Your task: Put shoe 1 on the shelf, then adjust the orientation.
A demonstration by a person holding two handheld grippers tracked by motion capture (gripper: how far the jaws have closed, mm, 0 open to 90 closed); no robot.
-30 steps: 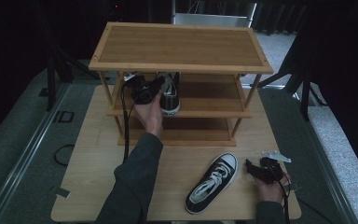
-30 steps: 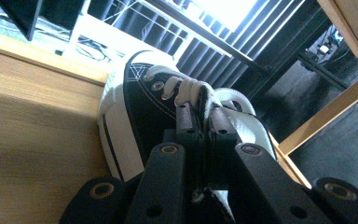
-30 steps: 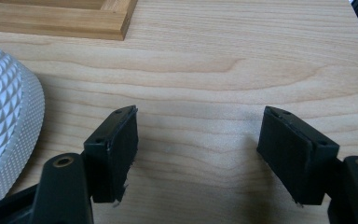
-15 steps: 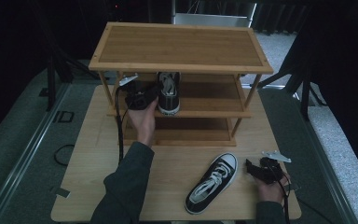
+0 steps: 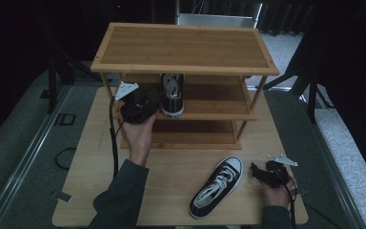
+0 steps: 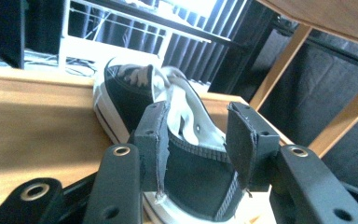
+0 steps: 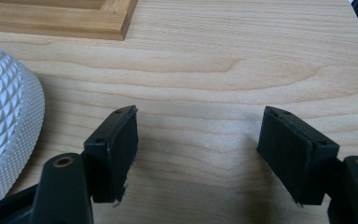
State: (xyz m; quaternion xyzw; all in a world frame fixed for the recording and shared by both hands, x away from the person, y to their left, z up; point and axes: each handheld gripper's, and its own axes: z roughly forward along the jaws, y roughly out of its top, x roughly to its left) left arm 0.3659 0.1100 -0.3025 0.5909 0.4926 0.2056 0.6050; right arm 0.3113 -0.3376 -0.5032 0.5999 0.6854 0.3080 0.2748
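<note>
One shoe now sits deeper on my shelf; left gripper fingers straddle its heel unclamped, right gripper fingers gape over bare surface.

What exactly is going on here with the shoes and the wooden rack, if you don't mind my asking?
A person is putting a pair of black-and-white sneakers on a wooden shoe rack. The left gripper is at the middle shelf, its jaws either side of the heel of the shoe on the shelf; whether they are pressing it is unclear. The second sneaker lies on the table beside the right gripper, which rests open.
</note>
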